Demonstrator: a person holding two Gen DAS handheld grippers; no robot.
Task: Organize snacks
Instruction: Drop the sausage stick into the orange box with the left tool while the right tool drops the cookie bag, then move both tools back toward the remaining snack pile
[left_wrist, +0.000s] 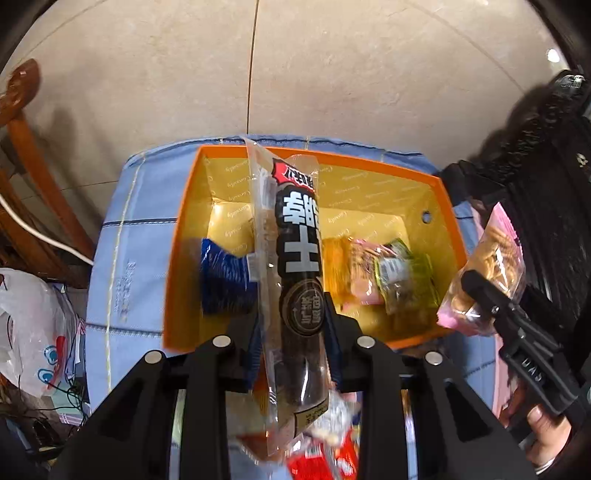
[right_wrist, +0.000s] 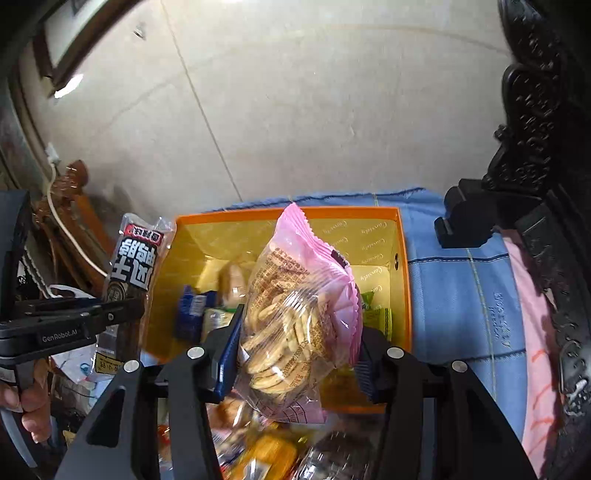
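My left gripper (left_wrist: 291, 332) is shut on a long clear packet with a black label (left_wrist: 295, 258), held upright above the orange box (left_wrist: 184, 236). That same long packet (right_wrist: 133, 266) shows at the left of the right wrist view. My right gripper (right_wrist: 295, 350) is shut on a pink bag of biscuits (right_wrist: 295, 314), also over the orange box (right_wrist: 404, 280). The pink bag (left_wrist: 487, 266) appears at the right edge of the left wrist view. Inside the box lie a blue packet (left_wrist: 221, 280), a green packet (left_wrist: 402, 277) and an orange-pink packet (left_wrist: 347, 266).
The box rests on a blue checked cloth (left_wrist: 133, 236). Loose snacks (right_wrist: 266, 450) lie in a blurred heap below the grippers. A white plastic bag (left_wrist: 33, 325) and wooden chair (left_wrist: 33, 155) stand left. Dark carved furniture (right_wrist: 535, 147) rises on the right. A person's hand (left_wrist: 546, 432) grips the right tool.
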